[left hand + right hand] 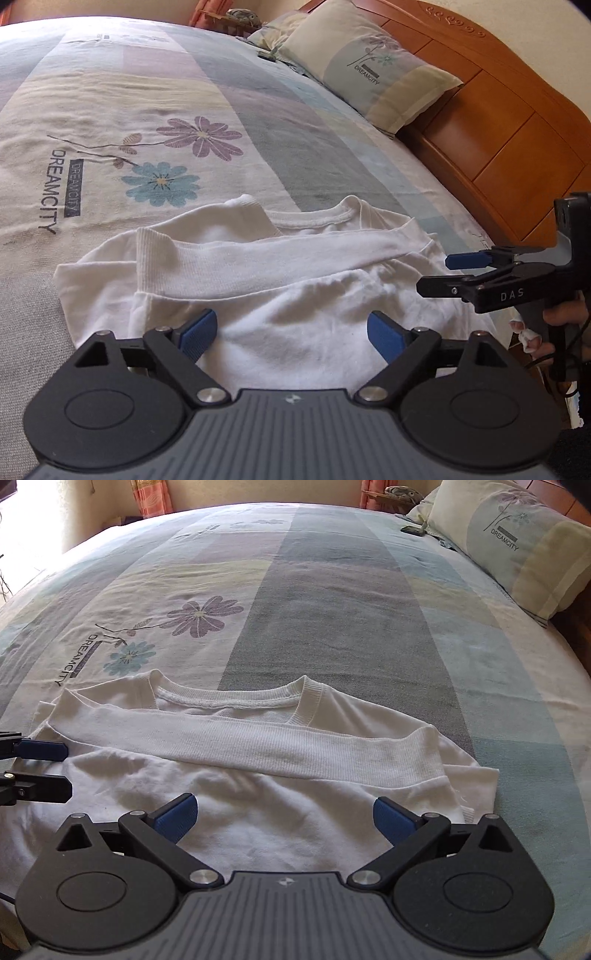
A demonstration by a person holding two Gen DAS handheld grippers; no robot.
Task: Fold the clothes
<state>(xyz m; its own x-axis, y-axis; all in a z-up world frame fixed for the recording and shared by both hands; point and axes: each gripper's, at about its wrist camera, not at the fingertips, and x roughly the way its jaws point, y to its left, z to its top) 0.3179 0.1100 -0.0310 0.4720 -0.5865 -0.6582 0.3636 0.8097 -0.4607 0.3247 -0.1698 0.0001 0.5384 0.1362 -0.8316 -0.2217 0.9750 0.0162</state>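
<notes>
A white long-sleeved shirt [280,343] lies on the bed, collar on the far side, with a sleeve [258,258] folded across the chest. My left gripper [291,334] hovers over the shirt's near part, open, with only cloth below its blue pads [199,334]. The right gripper [436,274] stands open at the shirt's right edge, held by a hand [565,314]. In the right wrist view the same shirt [258,805] and folded sleeve [280,746] spread before my open right gripper [284,818]. The left gripper [68,770] shows open at the left edge.
The floral bedspread [184,147] covers a wide bed. A pillow [373,74] leans by the wooden headboard [498,129] on the right, with a small dark object [266,56] beside it. Orange curtains [151,498] hang beyond the far edge.
</notes>
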